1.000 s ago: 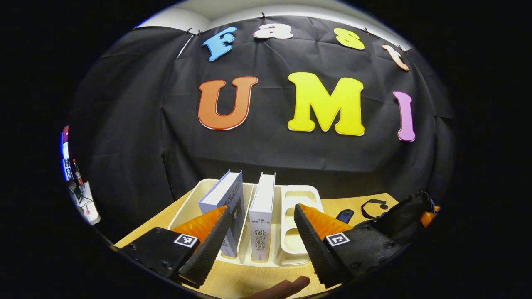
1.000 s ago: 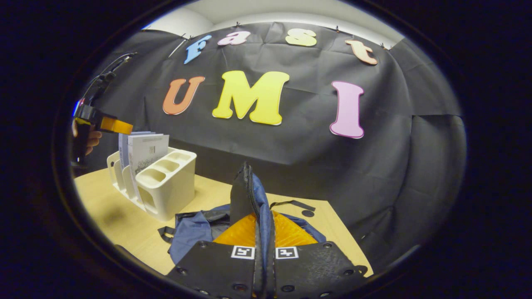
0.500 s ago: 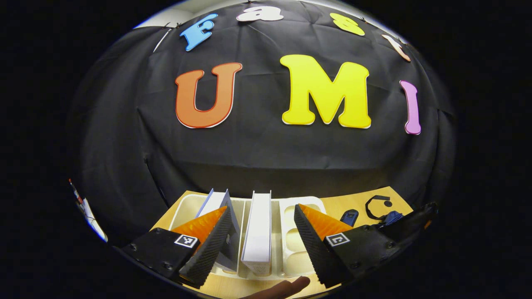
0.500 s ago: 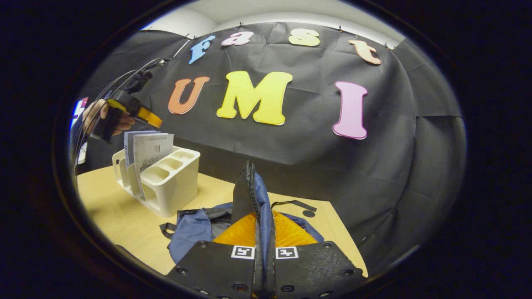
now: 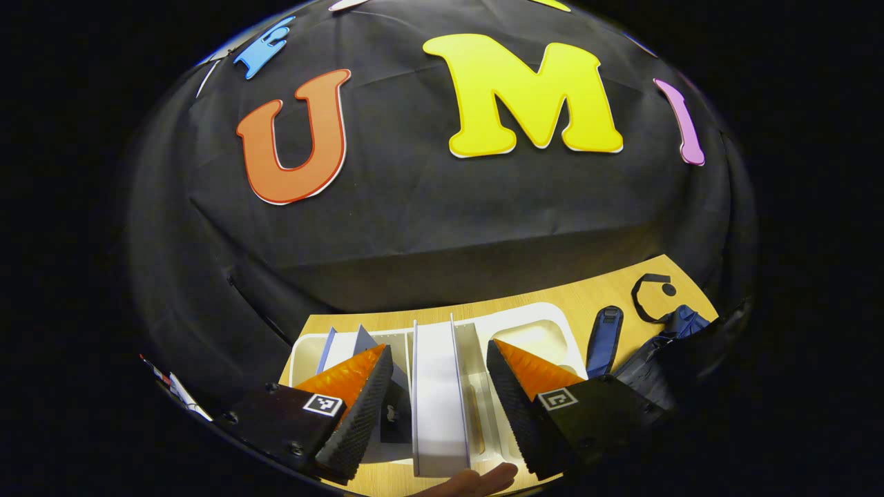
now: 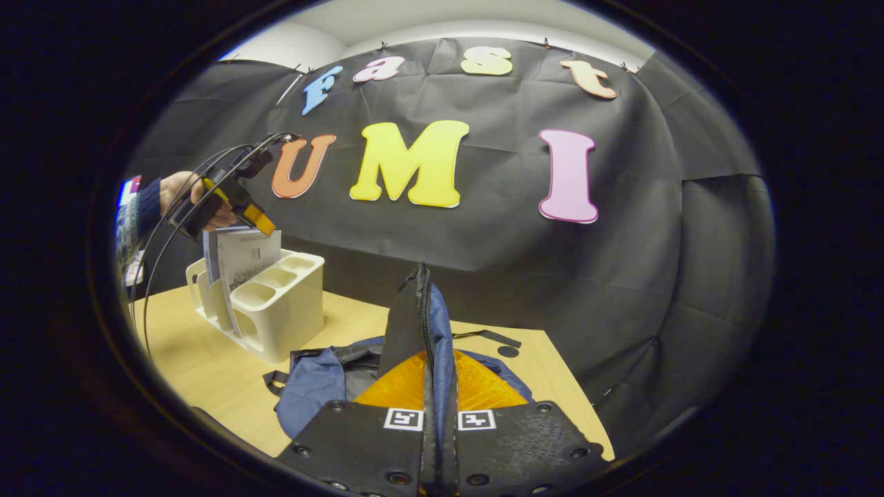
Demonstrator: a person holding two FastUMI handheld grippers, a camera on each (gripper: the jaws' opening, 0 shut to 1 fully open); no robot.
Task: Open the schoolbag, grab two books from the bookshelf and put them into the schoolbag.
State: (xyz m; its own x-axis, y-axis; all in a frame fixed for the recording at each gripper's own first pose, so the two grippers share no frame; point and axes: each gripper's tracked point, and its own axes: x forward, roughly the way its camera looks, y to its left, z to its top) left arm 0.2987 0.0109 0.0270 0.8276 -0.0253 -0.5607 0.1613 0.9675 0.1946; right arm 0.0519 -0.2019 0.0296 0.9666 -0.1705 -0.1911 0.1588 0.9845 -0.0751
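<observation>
My left gripper (image 5: 436, 404) is open and hangs over the cream bookshelf (image 5: 545, 324), looking down into it. An upright white book (image 5: 439, 386) stands between its fingers, with a gap on each side. A second book (image 5: 345, 344) leans in the slot to the left. In the right gripper view, the left gripper (image 6: 261, 221) sits at the top of the books (image 6: 245, 259) in the bookshelf (image 6: 283, 310). My right gripper (image 6: 434, 359) is shut on the raised zipper flap (image 6: 418, 310) of the blue schoolbag (image 6: 311, 386), which lies on the table.
The wooden table (image 6: 186, 345) ends close to the black cloth wall behind the bookshelf. The schoolbag (image 5: 663, 338) and its strap (image 5: 604, 338) lie right of the bookshelf. A hand (image 6: 181, 197) holds the left gripper, with cables arching from it. A fingertip (image 5: 476, 480) shows below.
My left gripper has moved forward and tipped down over the bookshelf, so the white book now stands between its fingers. The right gripper keeps hold of the bag flap, almost still.
</observation>
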